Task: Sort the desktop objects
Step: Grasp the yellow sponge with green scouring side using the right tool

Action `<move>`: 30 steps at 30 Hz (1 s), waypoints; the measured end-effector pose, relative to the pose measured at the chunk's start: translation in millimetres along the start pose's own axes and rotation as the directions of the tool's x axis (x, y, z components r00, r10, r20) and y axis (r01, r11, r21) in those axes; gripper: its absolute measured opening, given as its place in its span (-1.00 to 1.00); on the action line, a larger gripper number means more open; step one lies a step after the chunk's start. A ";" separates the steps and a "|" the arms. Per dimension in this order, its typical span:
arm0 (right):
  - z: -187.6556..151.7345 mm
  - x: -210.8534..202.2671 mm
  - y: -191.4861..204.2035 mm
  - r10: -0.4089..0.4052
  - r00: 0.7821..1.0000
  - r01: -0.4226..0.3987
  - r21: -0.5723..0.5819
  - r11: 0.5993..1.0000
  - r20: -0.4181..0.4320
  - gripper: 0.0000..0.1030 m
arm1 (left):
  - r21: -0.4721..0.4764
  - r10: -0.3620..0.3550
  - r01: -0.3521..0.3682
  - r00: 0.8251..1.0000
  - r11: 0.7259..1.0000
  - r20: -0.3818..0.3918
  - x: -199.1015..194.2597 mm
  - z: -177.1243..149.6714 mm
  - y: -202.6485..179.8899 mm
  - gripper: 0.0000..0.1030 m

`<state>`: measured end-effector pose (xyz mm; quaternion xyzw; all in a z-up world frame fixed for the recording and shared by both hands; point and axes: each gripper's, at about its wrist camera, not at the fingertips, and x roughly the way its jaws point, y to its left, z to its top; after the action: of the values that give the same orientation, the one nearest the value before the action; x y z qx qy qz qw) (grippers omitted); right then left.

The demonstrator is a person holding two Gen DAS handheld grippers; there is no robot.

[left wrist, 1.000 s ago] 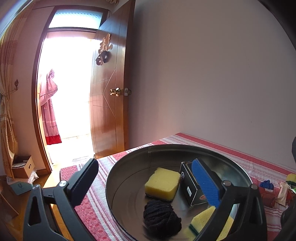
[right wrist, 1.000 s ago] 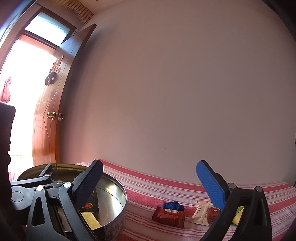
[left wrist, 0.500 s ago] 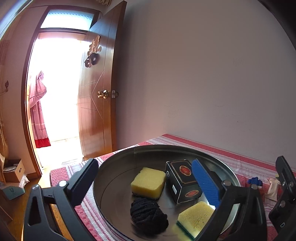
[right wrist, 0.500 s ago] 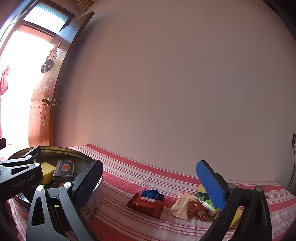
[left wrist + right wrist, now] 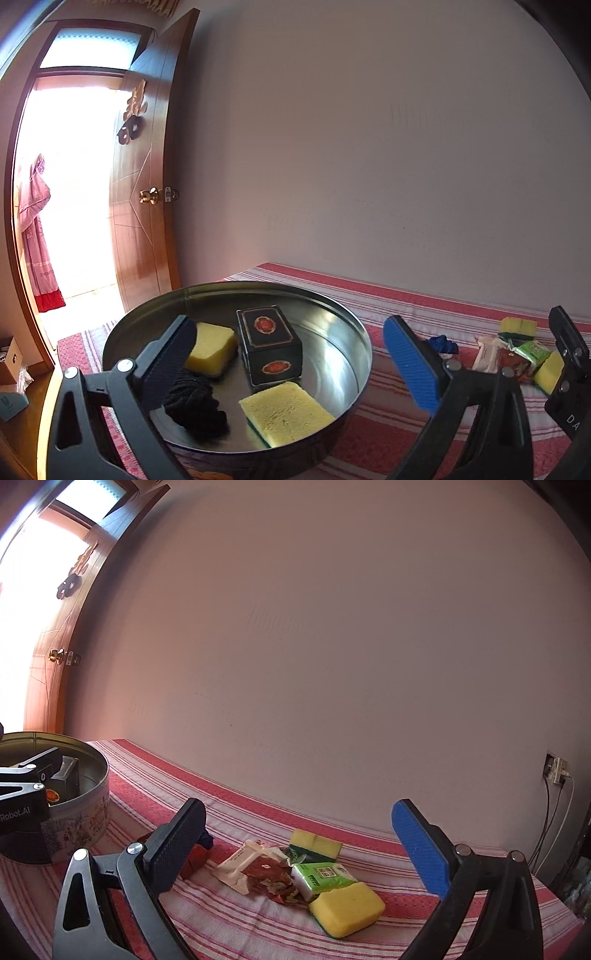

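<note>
A round metal tin [image 5: 343, 325] holds two yellow sponges [image 5: 286, 411], a black box with red emblems [image 5: 269, 345] and a black yarn ball [image 5: 194, 402]. My left gripper [image 5: 291, 362] hovers open over the tin's near right side, holding nothing. In the right wrist view a pile lies on the striped cloth: a yellow sponge [image 5: 347, 908], a green tissue pack [image 5: 321, 877], a second sponge [image 5: 316, 843], a white wrapper [image 5: 242, 864], a red snack packet [image 5: 269, 878]. My right gripper [image 5: 299, 849] stands open above that pile, empty.
The table wears a red-and-white striped cloth [image 5: 236, 812] and stands against a plain wall. An open wooden door [image 5: 144, 206] is at the far left beyond the tin [image 5: 85, 812]. A wall socket with cables [image 5: 556, 771] sits at the right.
Both views have swung to the right. The tin has slid left in each view, and the pile of packets and sponges has come fully into sight between the right gripper's fingers. Both grippers stay open.
</note>
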<state>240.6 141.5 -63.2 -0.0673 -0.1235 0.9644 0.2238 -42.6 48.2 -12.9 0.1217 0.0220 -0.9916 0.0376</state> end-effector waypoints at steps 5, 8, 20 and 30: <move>-10.5 11.6 -44.3 -0.069 0.996 0.073 0.067 0.995 -0.055 0.99 | 0.040 -0.103 0.106 0.992 0.994 -0.067 5.2 -2.1 -33.2 0.99; -19.0 26.6 -73.0 -0.099 0.987 0.117 0.144 0.983 -0.129 0.99 | 0.044 -0.179 0.186 0.975 0.982 -0.133 11.9 -2.6 -53.6 0.99; -36.7 57.7 -101.2 -0.029 0.943 0.100 0.200 0.975 -0.331 0.99 | 0.092 -0.369 0.451 0.817 0.888 -0.442 65.1 -7.8 -151.6 0.99; -61.1 104.2 -87.8 0.198 0.800 -0.078 0.229 0.970 -0.566 0.99 | 0.047 -0.425 0.504 0.771 0.863 -0.475 84.2 -16.8 -163.5 0.98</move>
<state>195.5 277.3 -106.1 -0.3471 0.0511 0.9180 0.1851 -133.1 206.1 -44.0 0.3406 -0.0258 -0.9123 -0.2260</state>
